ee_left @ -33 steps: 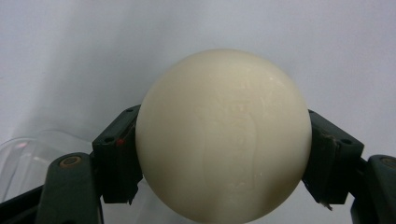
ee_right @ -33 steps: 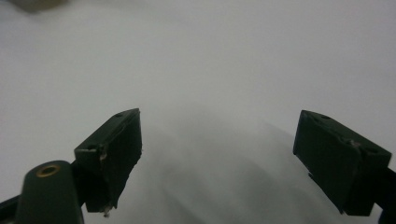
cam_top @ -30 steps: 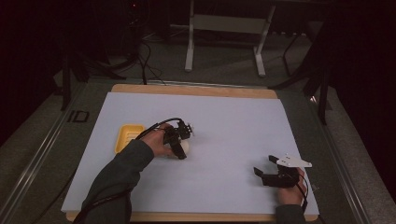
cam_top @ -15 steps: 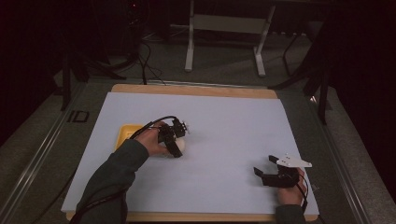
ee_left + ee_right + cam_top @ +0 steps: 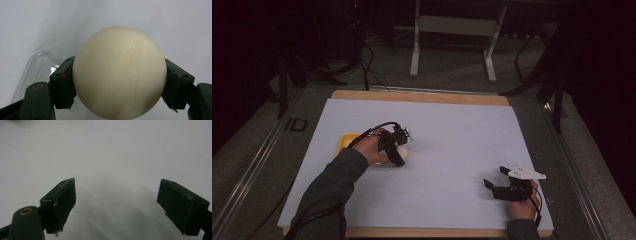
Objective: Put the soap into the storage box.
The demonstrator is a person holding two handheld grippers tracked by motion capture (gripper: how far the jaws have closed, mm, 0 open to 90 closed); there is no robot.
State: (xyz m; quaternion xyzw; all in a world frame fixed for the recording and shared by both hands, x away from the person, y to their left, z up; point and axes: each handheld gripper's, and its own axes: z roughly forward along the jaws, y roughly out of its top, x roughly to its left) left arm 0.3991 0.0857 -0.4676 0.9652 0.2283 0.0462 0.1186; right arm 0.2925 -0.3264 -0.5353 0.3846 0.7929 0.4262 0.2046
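Observation:
A cream-white ball sits squeezed between the two black jaws of my left gripper, which is shut on it. From above, that gripper and the ball are over the left middle of the white table sheet. My right gripper rests near the front right of the sheet. Its jaws stand wide apart with nothing between them, and only bare sheet lies under it.
A flat yellow object lies just left of the left hand, partly hidden by it. A clear plastic container sits on the sheet behind the ball. The table's wooden edge runs along the back, with metal stand legs on the floor beyond.
My left gripper has shifted a little to the left with the ball held in it. The right gripper has stayed in place.

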